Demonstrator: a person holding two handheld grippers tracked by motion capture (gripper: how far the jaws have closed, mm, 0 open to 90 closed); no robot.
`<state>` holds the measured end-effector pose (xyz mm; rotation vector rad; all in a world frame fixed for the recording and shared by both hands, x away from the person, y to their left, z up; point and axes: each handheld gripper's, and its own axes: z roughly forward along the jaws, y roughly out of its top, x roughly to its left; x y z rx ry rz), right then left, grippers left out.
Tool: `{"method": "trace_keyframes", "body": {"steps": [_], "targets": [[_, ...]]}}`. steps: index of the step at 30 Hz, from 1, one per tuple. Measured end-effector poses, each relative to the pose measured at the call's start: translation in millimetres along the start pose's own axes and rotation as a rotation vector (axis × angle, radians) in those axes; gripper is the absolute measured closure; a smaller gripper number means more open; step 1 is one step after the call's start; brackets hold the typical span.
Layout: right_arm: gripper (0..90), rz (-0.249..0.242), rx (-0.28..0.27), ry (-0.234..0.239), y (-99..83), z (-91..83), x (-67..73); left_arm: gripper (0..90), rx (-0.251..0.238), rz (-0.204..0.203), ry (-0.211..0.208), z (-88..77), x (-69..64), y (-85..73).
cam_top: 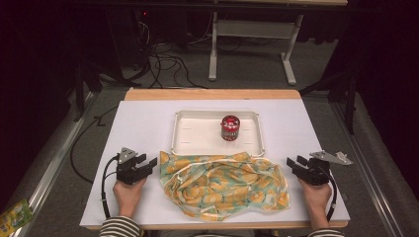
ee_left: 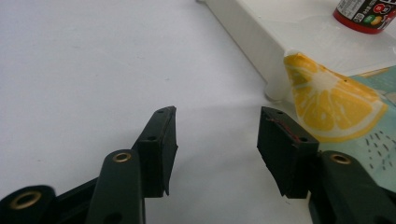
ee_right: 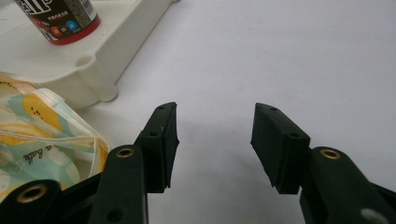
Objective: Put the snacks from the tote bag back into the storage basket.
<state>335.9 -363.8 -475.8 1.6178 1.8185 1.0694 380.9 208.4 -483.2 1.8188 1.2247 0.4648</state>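
Note:
A crumpled cloth [cam_top: 225, 182] printed with orange slices on pale green lies on the white table sheet in front of a white tray [cam_top: 190, 133]. A red can [cam_top: 230, 128] stands upright in the tray's right half. My left gripper [cam_top: 148, 161] rests on the sheet just left of the cloth, open, with nothing between its jaws. In the left gripper view the cloth's corner [ee_left: 327, 100] lies beside the right jaw and the left gripper [ee_left: 217, 135] is over bare sheet. My right gripper [cam_top: 293, 163] sits open just right of the cloth; the right gripper [ee_right: 215, 135] has the cloth's edge [ee_right: 42, 135] to its left.
The white sheet [cam_top: 143, 123] covers a wooden table whose far edge [cam_top: 212, 94] shows behind the tray. Cables and a table frame [cam_top: 247, 34] stand on the floor beyond. A yellow-green packet [cam_top: 15, 215] lies on the floor at the lower left.

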Motion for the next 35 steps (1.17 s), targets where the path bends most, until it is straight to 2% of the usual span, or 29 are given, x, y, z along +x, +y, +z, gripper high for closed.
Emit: {"method": "trace_keyframes", "body": {"steps": [3, 12, 18, 25, 35], "targets": [[51.0, -0.016, 0.005, -0.007, -0.2, 0.8, 0.2, 47.5, 0.001, -0.002, 0.005, 0.2, 0.2, -0.3], [48.8, -0.004, 0.020, -0.024, -1.1, 2.2, 1.6, 46.0, 0.002, 0.007, 0.014, 0.8, -1.4, -1.2], [47.2, -0.026, 0.030, -0.051, -1.4, 3.5, 4.6, 44.8, 0.010, 0.028, 0.027, 1.5, -3.7, -1.5], [45.4, -0.012, 0.030, -0.059, -1.8, 3.2, 4.1, 44.3, 0.011, 0.040, 0.027, 1.1, -5.6, -2.2], [44.6, -0.012, 0.032, -0.061, -1.7, 3.5, 3.7, 43.9, 0.010, 0.034, 0.022, 0.8, -4.8, -2.5]]}}
